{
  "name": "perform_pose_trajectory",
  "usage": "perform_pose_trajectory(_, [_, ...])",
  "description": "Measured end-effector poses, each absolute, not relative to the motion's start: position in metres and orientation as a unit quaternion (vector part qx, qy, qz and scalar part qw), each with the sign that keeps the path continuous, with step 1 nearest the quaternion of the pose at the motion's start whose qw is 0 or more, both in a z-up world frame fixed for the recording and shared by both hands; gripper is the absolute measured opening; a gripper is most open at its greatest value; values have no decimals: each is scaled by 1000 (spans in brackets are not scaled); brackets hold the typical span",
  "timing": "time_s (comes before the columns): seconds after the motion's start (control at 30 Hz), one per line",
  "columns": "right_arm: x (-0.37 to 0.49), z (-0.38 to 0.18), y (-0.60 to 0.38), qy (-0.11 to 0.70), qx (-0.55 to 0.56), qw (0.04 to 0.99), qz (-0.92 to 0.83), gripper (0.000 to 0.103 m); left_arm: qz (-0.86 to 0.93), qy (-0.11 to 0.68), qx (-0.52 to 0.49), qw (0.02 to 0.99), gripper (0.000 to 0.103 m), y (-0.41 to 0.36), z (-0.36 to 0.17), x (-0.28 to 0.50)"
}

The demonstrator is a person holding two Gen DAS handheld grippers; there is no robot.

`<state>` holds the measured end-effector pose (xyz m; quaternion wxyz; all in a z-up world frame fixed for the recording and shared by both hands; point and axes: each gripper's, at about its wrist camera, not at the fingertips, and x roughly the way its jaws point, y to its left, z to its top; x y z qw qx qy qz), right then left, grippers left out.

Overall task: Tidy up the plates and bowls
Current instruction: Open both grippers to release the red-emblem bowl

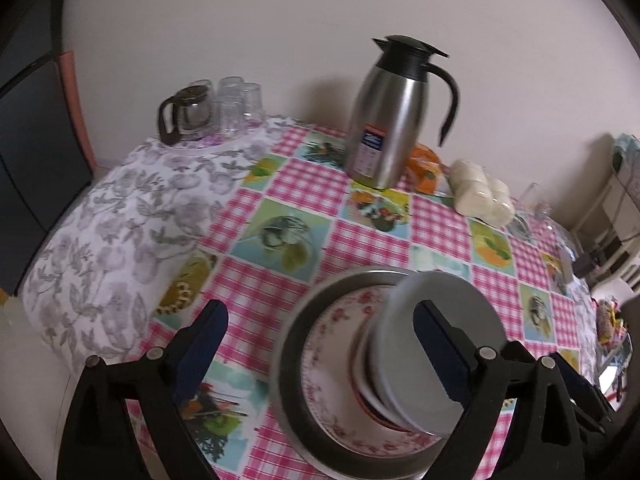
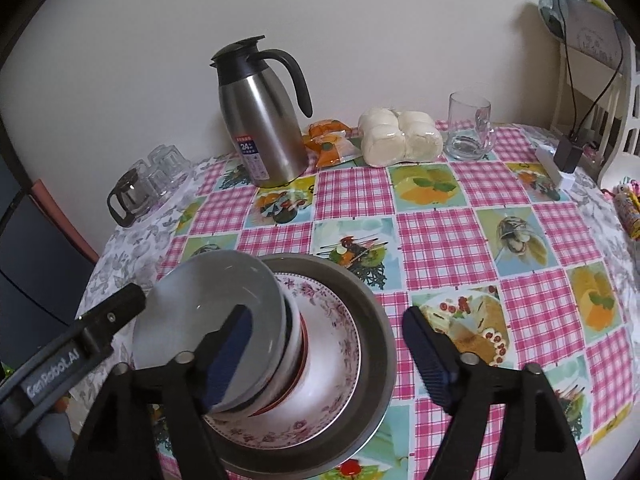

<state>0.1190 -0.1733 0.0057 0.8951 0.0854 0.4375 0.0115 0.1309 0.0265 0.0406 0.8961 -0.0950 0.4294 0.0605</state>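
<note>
Nearest the cameras, the left gripper (image 1: 320, 344) and the right gripper (image 2: 324, 344) both angle down at the bench (image 2: 440, 240), fingers spread wide and holding nothing. No earlier view is available to compare. Between and under them sits the stack: a grey bowl (image 2: 212, 320) on top, tilted toward the left side of the right view, resting on further bowls whose count cannot be made out, on a floral plate (image 2: 332, 320), all inside a wide metal basin (image 2: 376, 320). The right finger (image 1: 440, 344) of the left gripper overlaps the grey bowl in its view; contact cannot be confirmed. The left gripper's body also shows at the lower left of the right view, just beside the stack. The basin's near rim is cut off by the frame and by the grippers. To the right of the stack the chequered cloth lies open as far as the bench edge. Farther back stand a steel thermos jug (image 2: 260, 120), an orange packet (image 2: 328, 144), a wrapped pack of white buns (image 2: 400, 136) and a glass mug (image 2: 468, 128), close to the wall. At the far left corner a glass coffee pot (image 1: 184, 114) and upturned tumblers (image 1: 240, 104) are blurred.
</note>
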Motion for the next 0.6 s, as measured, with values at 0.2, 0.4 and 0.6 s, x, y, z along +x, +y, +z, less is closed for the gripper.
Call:
perform_pose_trajectory(0.2, [115,7,-174,434,73,898,16,103,75,419,-104,899,99,32,42,126])
perform_pose_trajectory(0.4, [106,11,-175,427,59,902,14,103,70,412,-92,904,100,27,45,117])
perform_pose_trajectory(0.6, [90,17,-176,418,48,907,18,103,70,394,-91,912,100,24,50,100])
